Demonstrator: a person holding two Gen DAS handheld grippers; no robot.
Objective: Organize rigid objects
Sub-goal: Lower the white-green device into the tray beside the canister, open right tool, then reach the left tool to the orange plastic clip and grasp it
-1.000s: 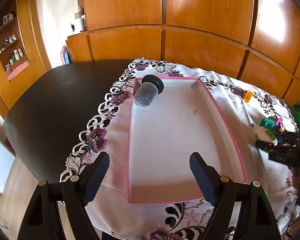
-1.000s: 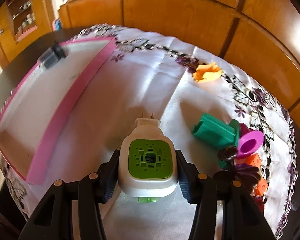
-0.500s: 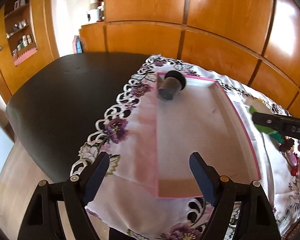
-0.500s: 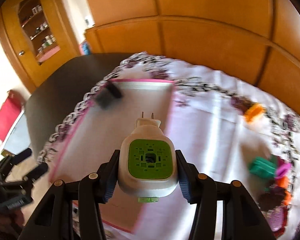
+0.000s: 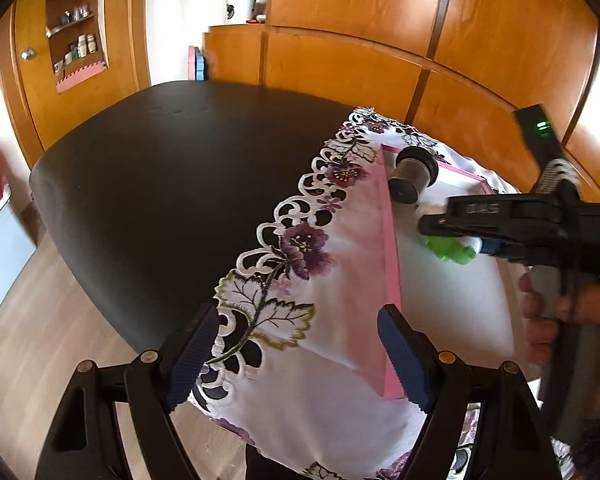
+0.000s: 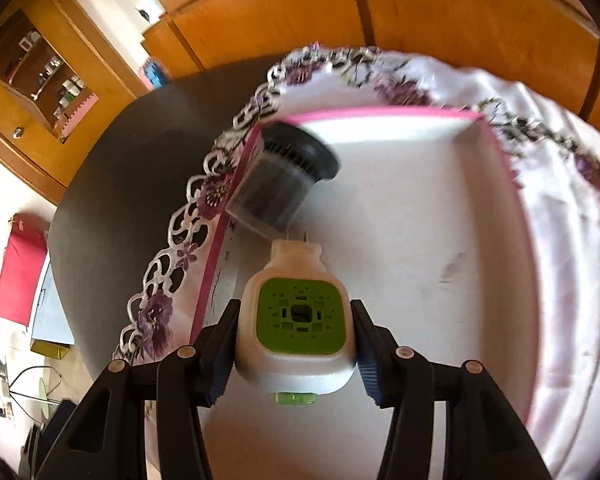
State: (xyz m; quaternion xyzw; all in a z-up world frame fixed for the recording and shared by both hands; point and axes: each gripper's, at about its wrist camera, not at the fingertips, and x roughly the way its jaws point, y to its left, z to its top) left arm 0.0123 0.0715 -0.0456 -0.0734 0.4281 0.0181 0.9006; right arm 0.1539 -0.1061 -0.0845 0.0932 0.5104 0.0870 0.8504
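Plug-in unit (image 6: 298, 320) carried over tray (image 6: 496, 152); right hand-held gripper (image 6: 296, 344) apparently loosening.

A dark table (image 5: 172, 184) fills the middle of the room, partly covered by a white tablecloth (image 5: 324, 364) with a cut-out lace border and purple embroidered flowers (image 5: 306, 248). Behind it runs a wall of glossy orange-brown wooden panels (image 5: 500, 28). To the left stands a wooden cabinet (image 5: 32, 80) with a round knob and an open niche of shelves (image 5: 78, 46) holding small bottles and jars. White containers (image 5: 240, 4) sit on a lower wooden unit in the far corner, and a pink and blue object (image 5: 197, 63) leans just behind the table. Pale wood flooring (image 5: 36, 320) shows below, with something red (image 6: 18, 280) at the left edge.
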